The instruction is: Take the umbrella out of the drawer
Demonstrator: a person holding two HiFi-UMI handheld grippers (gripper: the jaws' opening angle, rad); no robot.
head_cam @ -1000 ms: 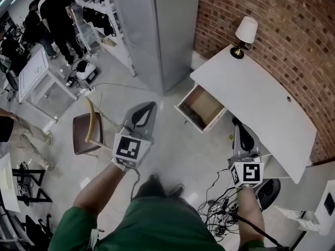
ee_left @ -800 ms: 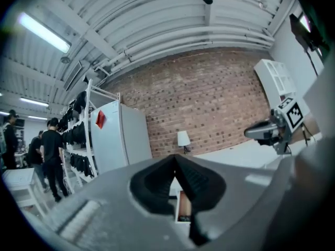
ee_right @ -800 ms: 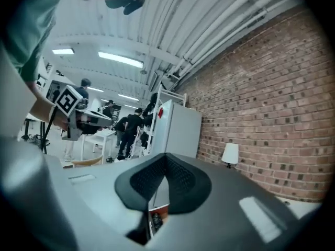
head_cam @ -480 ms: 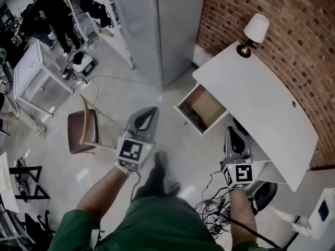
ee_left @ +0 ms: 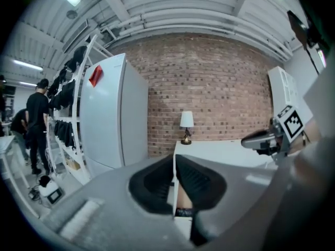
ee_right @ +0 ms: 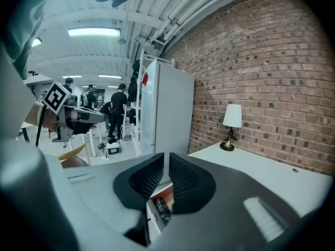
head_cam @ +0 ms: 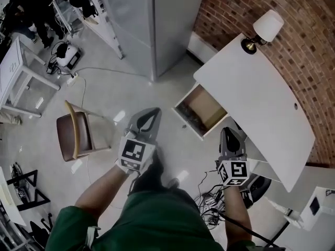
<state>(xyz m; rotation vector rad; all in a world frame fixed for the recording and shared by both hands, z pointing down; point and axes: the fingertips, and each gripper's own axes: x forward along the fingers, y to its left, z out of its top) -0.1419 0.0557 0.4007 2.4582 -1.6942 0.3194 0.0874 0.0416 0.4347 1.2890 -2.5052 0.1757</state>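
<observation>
A brown chair (head_cam: 78,135) stands on the floor to the left of the left claw (head_cam: 151,112), well apart from it. The left claw is clenched with its jaws together and nothing between them, and it hangs over bare floor. Beyond it and slightly left rises a tall grey cabinet (head_cam: 152,25). In its own view the left claw (ee_left: 174,161) points toward the drawer (ee_left: 184,198), which shows just past the jaw tips. Ahead of the left claw and to its right, the drawer (head_cam: 201,109) stands pulled open from the white worktop (head_cam: 256,103). The umbrella (head_cam: 189,117), a dark folded bundle, lies inside the drawer along its front edge, untouched by either claw. The right claw (head_cam: 231,132) sits just right of the drawer's near corner, at the worktop's edge, also clenched and empty. In its own view the right claw (ee_right: 166,163) has the umbrella (ee_right: 162,209) just below and beyond its tips. Cables (head_cam: 214,208) tangle on the floor behind the right claw. Far ahead of it a lamp (head_cam: 264,30) stands on the worktop's far corner against the brick wall (head_cam: 293,41).
</observation>
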